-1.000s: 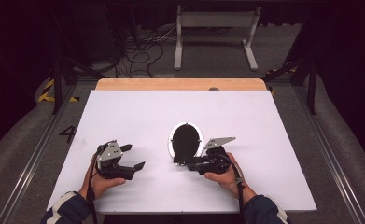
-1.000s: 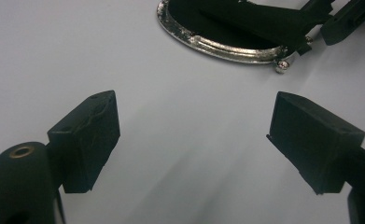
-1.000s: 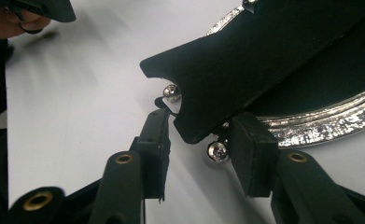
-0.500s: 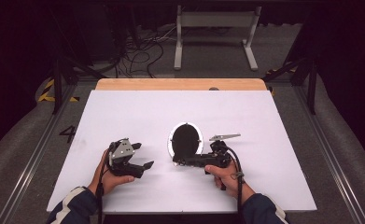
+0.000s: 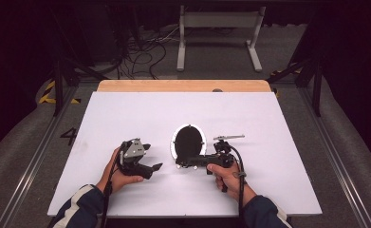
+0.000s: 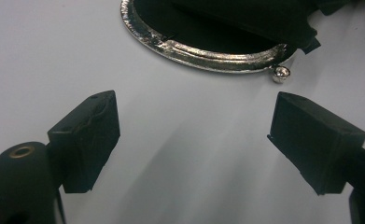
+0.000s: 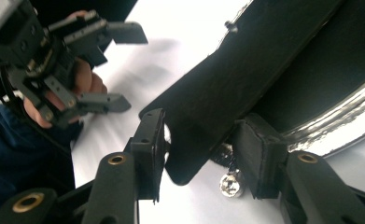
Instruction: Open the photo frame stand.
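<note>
A round black coin purse (image 5: 189,140) with a silver metal rim (image 6: 203,58) lies on the white table, its ball clasp (image 7: 231,183) at the near edge. My right gripper (image 5: 182,163) lies level at that near edge and points left. In the right gripper view a black flap (image 7: 227,93) of the purse sits between the pads of my right gripper (image 7: 201,149). Its jaws have just been opening, and a sliver of light shows beside the left pad. My left gripper (image 5: 153,156) stands open and empty just left of the purse. The left gripper view has my left gripper (image 6: 196,135) facing the rim.
The white tabletop (image 5: 278,123) has bare room on all sides of the purse. A wooden strip (image 5: 183,86) runs along the far edge. Beyond it are cables and a metal stand (image 5: 218,28) on the floor.
My left hand has moved right, closer to the purse. The right hand stays at the purse's near edge, with its jaws a little wider.
</note>
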Motion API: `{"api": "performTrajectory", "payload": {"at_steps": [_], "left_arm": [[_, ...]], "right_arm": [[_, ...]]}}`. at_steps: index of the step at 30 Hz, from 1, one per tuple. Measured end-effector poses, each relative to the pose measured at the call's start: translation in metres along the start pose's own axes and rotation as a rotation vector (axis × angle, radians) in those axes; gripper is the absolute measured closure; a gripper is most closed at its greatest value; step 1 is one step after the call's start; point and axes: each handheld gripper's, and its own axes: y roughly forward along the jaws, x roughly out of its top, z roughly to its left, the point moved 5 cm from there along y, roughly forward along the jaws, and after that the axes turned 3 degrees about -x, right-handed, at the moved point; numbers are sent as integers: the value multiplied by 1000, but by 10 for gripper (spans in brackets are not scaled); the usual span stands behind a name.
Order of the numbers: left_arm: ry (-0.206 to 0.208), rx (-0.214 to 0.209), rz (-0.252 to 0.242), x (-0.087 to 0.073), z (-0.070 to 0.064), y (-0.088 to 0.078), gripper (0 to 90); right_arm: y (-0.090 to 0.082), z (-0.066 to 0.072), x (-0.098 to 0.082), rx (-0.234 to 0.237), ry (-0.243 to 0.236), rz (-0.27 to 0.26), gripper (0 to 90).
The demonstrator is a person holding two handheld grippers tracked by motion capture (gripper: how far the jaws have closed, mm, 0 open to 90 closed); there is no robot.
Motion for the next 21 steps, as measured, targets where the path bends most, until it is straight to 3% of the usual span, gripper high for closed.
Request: {"api": "performTrajectory", "payload": {"at_steps": [11, 16, 21], "left_arm": [[0, -10, 10, 4, 2, 12, 154], [-10, -14, 16, 6, 8, 17, 169], [-55, -29, -10, 15, 16, 21, 171]], "right_arm": [[8, -3, 4, 55, 71, -33, 547], [9, -4, 4, 60, 58, -29, 572], [8, 0, 4, 44, -10, -19, 598]]}}
